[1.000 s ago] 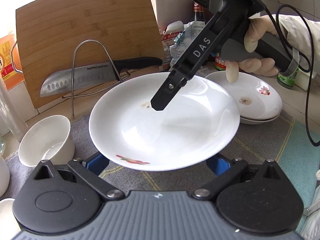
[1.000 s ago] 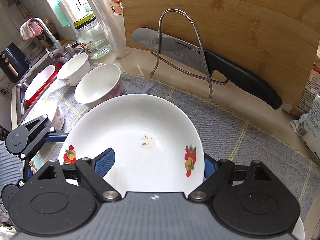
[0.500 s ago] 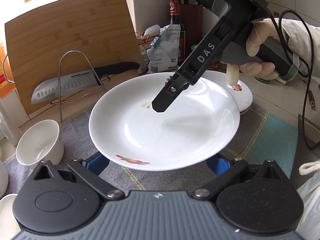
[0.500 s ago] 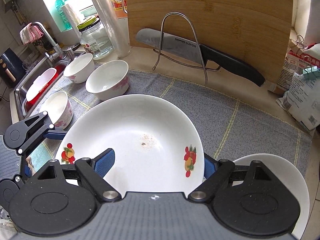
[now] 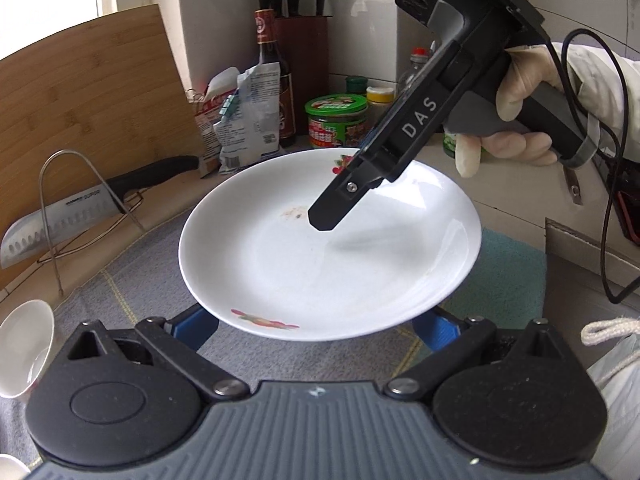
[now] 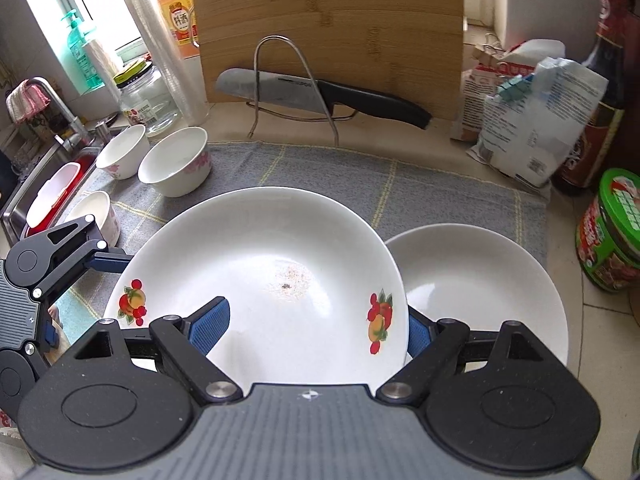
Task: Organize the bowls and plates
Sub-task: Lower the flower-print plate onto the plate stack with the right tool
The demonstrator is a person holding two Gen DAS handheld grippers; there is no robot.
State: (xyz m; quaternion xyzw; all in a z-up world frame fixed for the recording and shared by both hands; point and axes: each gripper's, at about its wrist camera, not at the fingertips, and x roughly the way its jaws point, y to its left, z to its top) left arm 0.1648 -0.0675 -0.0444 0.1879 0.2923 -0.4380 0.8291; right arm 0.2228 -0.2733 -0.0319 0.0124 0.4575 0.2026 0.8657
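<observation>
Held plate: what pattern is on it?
Plate: white with red-and-orange fruit motifs at the rim; clearest in the right wrist view.

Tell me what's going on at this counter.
A person holds two grippers, and both carry one fruit-patterned plate above the grey mat. The right gripper clamps its near rim; the left gripper holds the opposite rim, though its pads are hidden under the plate. Another plate lies just to the right, partly under the carried one, likely where it goes. Three bowls wait near the sink.
</observation>
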